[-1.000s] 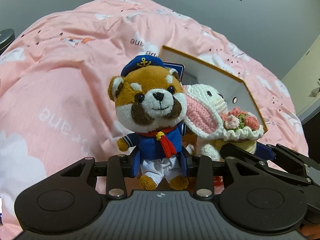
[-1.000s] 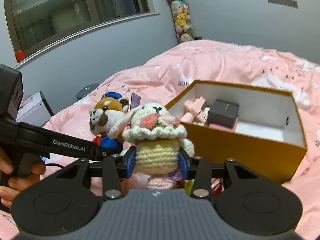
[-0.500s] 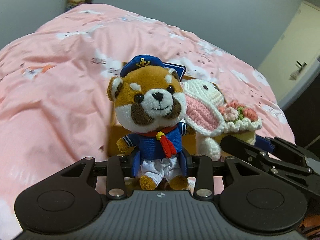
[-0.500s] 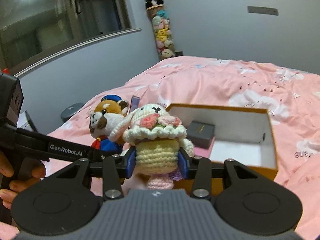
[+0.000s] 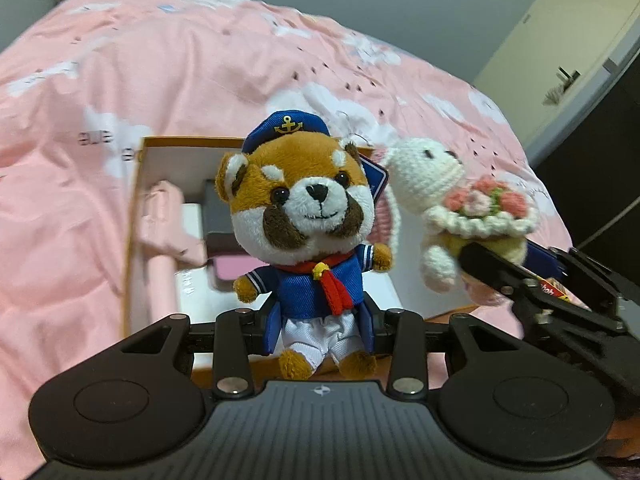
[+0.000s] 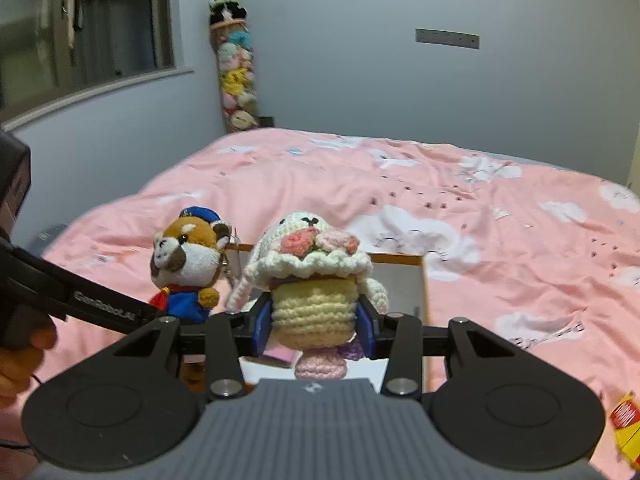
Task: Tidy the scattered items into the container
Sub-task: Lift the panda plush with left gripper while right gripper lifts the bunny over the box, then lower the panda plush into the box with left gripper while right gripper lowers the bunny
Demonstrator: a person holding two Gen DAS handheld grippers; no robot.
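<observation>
Plush on both sides. Left gripper jaws pinch the sailor red panda plush at the waist, blue pads pressed into its white shorts; toy upright, facing the camera, feet dangling just above the gripper body. Right gripper jaws pinch the crochet bunny around its yellow knitted body; pink feet hang below the pads, flower bouquet and white frill sit on top.

Both toys are held just beside each other, bunny on the panda's right in the left wrist view, over the orange box. Box lies open on the pink bedspread, white inside. In it already: a pink item along the left wall, a dark small box, a white pack under them. Rest of the interior is hidden behind the toys.

A hand grips the left gripper's handle at the left edge of the right wrist view. Red-yellow packet lies on the bedspread at bottom right, outside the box.
</observation>
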